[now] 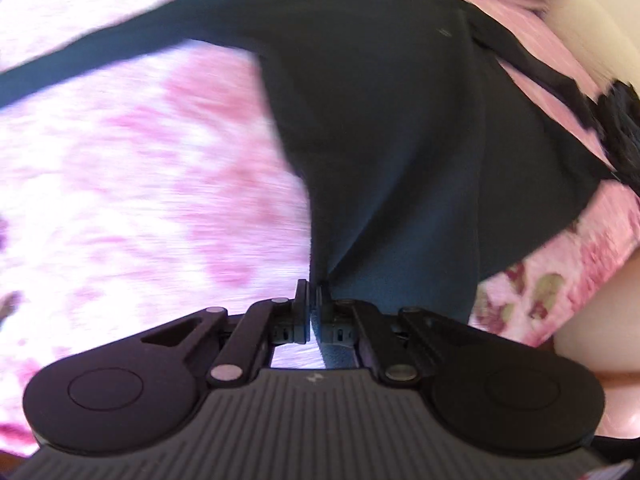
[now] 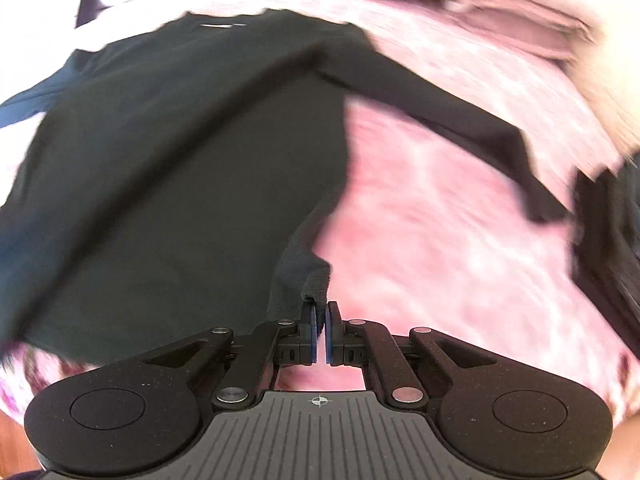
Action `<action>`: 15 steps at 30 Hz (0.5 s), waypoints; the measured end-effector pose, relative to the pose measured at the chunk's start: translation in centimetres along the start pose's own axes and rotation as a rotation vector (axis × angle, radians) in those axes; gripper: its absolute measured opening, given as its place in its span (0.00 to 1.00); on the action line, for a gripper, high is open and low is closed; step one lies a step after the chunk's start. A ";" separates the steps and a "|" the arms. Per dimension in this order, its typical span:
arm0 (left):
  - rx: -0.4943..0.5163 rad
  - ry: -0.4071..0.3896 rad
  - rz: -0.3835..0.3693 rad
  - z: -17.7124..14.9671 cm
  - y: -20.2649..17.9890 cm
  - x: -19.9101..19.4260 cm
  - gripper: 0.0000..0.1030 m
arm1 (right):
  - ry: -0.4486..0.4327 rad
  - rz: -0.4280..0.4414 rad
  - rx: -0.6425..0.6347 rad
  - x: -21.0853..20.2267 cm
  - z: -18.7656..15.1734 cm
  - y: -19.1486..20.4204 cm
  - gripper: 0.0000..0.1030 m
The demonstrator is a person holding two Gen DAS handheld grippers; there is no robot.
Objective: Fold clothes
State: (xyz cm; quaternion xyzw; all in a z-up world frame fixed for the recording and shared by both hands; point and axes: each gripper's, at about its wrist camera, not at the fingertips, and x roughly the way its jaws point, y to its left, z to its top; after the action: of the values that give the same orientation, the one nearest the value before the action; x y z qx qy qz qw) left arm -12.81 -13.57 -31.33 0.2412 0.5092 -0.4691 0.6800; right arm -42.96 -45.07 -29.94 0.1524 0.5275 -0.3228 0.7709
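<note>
A dark long-sleeved shirt [image 1: 380, 120] lies spread on a pink flowered bedspread [image 1: 140, 180], its collar at the far end. My left gripper [image 1: 313, 292] is shut on the shirt's near hem at its left corner, and the cloth rises in a fold from the pads. In the right wrist view the same shirt [image 2: 180, 160] fills the left half, one sleeve [image 2: 440, 104] stretched out to the right. My right gripper [image 2: 320, 312] is shut on the hem's right corner, a small bunch of dark cloth standing above its fingertips.
Folded pink bedding [image 2: 520, 28] is piled at the far right of the bed. Another dark garment [image 2: 608, 240] lies at the right edge. Both views are blurred by motion. Bare bedspread [image 2: 440, 220] stretches to the right of the shirt.
</note>
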 end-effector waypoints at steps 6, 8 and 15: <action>0.039 0.006 0.068 0.1 0.7 -1.0 0.00 | 0.020 0.035 0.020 -2.6 -2.5 -1.3 0.02; 0.041 0.017 0.056 -0.2 0.0 -1.3 0.00 | 0.034 0.041 0.057 -2.8 -3.7 -1.7 0.02; 0.035 0.088 0.050 -2.9 -1.7 0.0 0.01 | 0.129 0.025 0.100 -3.9 -8.4 -3.8 0.02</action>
State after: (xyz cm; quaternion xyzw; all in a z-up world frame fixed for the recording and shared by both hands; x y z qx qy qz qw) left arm -15.67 -11.96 -32.13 0.2861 0.5240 -0.4498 0.6643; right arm -52.34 -41.76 -29.35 0.2178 0.5575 -0.3285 0.7307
